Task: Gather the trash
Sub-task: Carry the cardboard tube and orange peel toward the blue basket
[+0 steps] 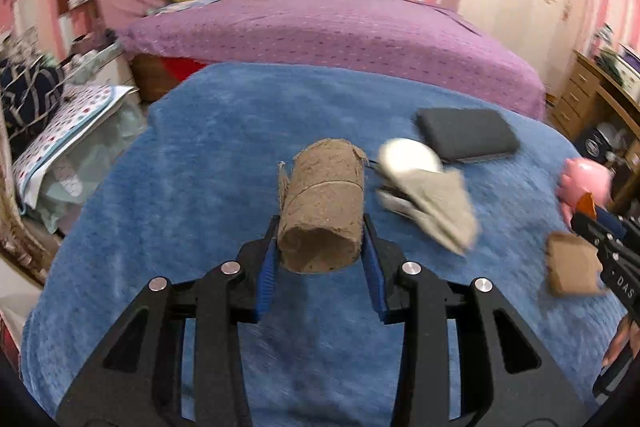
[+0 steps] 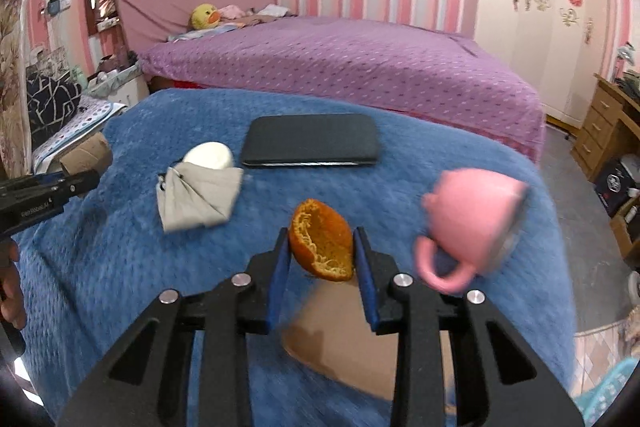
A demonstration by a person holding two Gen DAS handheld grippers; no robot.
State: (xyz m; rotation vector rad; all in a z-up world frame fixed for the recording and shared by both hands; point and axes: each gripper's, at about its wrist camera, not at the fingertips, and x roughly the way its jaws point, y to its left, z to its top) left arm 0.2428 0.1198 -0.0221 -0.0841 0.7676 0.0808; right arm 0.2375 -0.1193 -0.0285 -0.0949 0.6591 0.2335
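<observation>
Your left claw (image 1: 320, 227) clamps brown cardboard tube (image 1: 322, 203); your right claw (image 2: 322, 251) clamps orange peel piece (image 2: 322, 245), both lifted above blue fleece blanket (image 2: 120, 247).

Blue fleece blanket (image 2: 120, 287) bearing black case (image 2: 312, 141), grey cloth (image 2: 200, 199), pink mug (image 2: 472, 227), brown cardboard (image 2: 352, 331).

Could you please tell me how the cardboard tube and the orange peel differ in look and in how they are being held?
The cardboard tube is a dull brown cylinder with an open end facing the camera; the orange peel is a bright orange curved shell showing white pith. The tube sits in the left gripper, the peel in the right gripper. The tube looks larger than the peel. Both are clamped between blue fingers above the blue blanket.
</observation>
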